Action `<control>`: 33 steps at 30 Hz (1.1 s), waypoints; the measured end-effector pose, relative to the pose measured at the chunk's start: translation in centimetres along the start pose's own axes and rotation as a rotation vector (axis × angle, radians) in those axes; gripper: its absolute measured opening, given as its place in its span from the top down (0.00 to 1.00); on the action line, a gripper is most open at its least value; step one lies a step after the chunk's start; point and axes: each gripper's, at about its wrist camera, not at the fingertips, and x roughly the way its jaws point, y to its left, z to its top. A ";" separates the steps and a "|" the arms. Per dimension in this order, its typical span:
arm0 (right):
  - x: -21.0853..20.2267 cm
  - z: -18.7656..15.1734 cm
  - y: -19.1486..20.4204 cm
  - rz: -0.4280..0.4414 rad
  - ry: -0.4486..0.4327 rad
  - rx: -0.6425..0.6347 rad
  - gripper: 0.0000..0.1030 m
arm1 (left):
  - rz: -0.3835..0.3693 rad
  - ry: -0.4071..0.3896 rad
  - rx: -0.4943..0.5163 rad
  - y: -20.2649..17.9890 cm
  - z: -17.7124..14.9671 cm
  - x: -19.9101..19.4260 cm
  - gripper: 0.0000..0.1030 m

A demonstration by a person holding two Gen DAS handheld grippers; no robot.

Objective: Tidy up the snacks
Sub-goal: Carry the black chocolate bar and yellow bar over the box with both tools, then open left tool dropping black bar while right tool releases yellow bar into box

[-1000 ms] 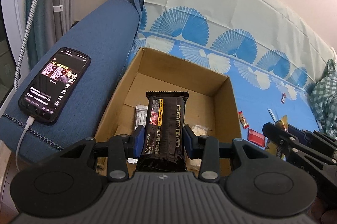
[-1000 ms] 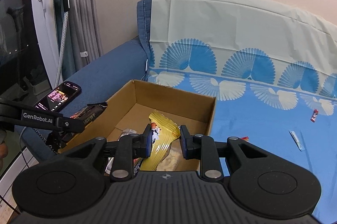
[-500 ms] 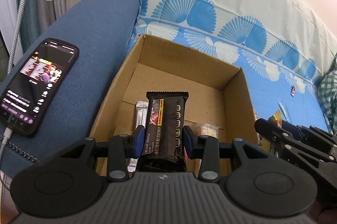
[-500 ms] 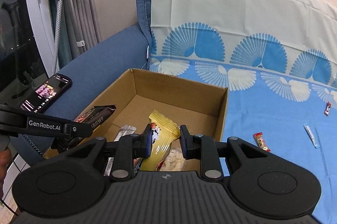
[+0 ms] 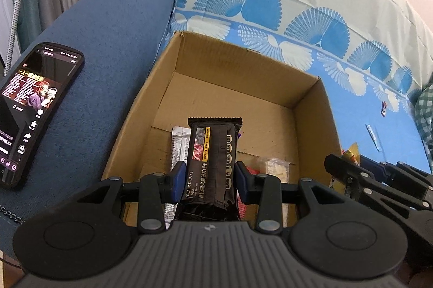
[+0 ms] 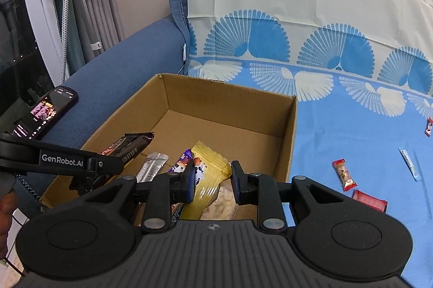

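Left gripper (image 5: 209, 181) clamped on black cracker pack (image 5: 212, 160), right gripper (image 6: 212, 181) clamped on yellow snack bag (image 6: 209, 174), both over near end of cardboard box (image 6: 230, 98). Far half of box floor bare; loose snacks (image 6: 345, 174) right on blue cloth (image 6: 351, 131).

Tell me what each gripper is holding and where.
Left gripper: black cracker pack, by its lower sides. Right gripper: yellow snack packet, across its middle.

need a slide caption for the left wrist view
Left gripper holds a black cracker pack over the cardboard box.
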 end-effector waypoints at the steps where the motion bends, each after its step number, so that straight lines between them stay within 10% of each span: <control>1: 0.1 0.0 -0.1 0.001 0.002 0.001 0.74 | 0.003 0.002 0.002 0.0 0.0 0.2 0.58; 12: 1.1 0.4 -0.6 0.020 0.016 0.010 0.70 | 0.034 0.008 0.023 0.1 0.3 1.5 0.55; 16: 1.0 1.2 -1.2 0.008 0.021 0.063 0.47 | 0.058 -0.061 0.034 -0.1 0.4 0.3 0.00; 21: -0.7 1.1 -1.2 -0.007 0.012 0.063 0.19 | 0.069 -0.058 0.043 -0.4 -0.3 -1.3 0.00; 33: -8.0 -2.6 0.5 0.016 0.047 0.043 0.05 | 0.101 0.009 0.010 -0.6 -5.5 -6.8 0.00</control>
